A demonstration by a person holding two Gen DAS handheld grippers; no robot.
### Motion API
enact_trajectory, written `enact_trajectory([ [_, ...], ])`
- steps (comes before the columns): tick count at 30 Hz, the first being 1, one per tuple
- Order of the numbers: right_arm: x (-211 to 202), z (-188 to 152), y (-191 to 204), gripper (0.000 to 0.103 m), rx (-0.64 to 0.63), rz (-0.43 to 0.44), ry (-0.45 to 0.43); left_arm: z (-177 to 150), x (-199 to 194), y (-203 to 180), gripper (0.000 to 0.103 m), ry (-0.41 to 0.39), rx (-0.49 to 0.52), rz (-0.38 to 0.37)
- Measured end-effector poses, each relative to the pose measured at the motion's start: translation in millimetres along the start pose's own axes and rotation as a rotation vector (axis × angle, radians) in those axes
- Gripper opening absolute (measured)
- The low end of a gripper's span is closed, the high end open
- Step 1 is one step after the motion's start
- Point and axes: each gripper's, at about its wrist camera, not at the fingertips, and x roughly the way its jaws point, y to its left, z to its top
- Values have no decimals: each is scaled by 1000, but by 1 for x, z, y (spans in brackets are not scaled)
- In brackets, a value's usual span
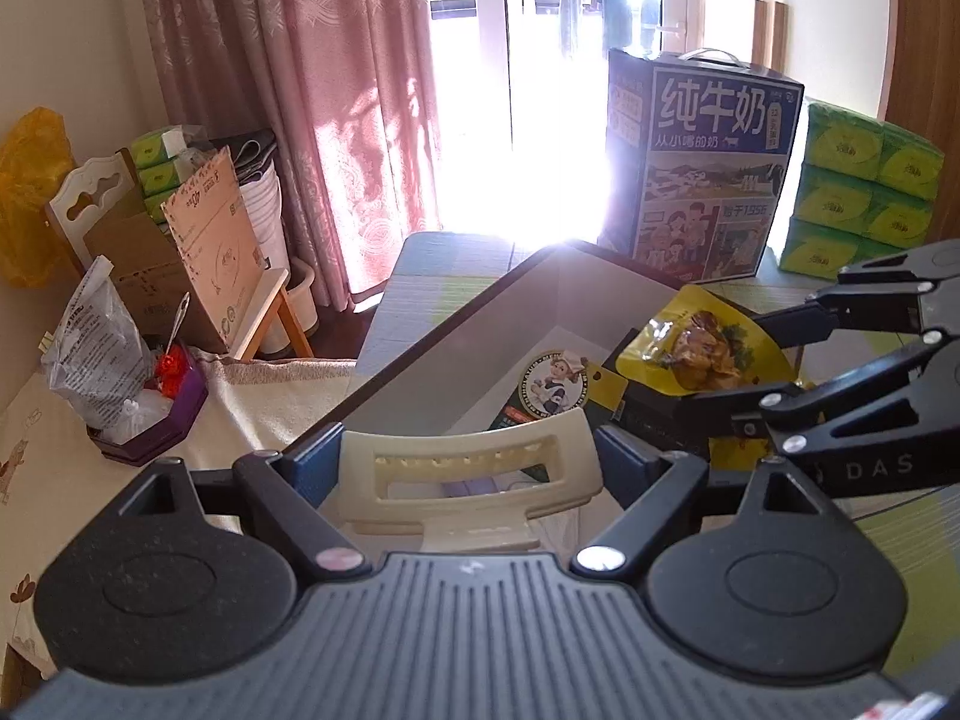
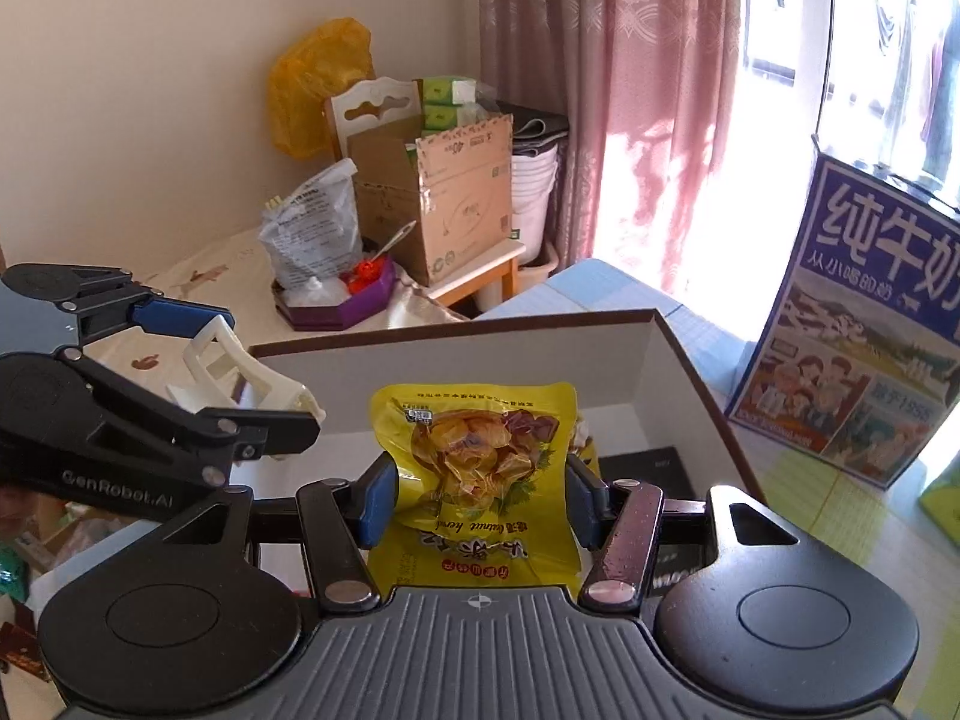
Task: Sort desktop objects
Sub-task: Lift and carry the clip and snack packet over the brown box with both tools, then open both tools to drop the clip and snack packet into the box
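My left gripper (image 1: 471, 468) is shut on a cream plastic hair claw clip (image 1: 474, 480) and holds it over the near rim of an open white box with a dark rim (image 1: 432, 330). My right gripper (image 2: 480, 495) is shut on a yellow snack pouch (image 2: 480, 450) and holds it above the same box (image 2: 678, 348). In the left wrist view the right gripper (image 1: 774, 369) comes in from the right with the pouch (image 1: 690, 354). In the right wrist view the left gripper (image 2: 258, 372) with the clip (image 2: 240, 372) is at the left. A green packet with a girl's portrait (image 1: 549, 387) lies inside the box.
A blue milk carton case (image 1: 702, 168) and green tissue packs (image 1: 864, 192) stand behind the box. A purple tray with a plastic bag (image 1: 132, 396), a cardboard box (image 2: 444, 198) on a wooden stool and a pink curtain (image 1: 336, 120) are at the left. A black flat item (image 2: 648, 462) lies in the box.
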Motion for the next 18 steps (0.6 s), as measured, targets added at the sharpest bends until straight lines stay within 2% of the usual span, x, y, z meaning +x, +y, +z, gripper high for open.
enact_trajectory([
  [8, 22, 11, -15, 54, 7, -24, 17, 8, 24, 3, 85, 14, 2, -22],
  [18, 49, 8, -32, 54, 32, -43, 67, 6, 53, 4, 85, 51, -3, -59],
])
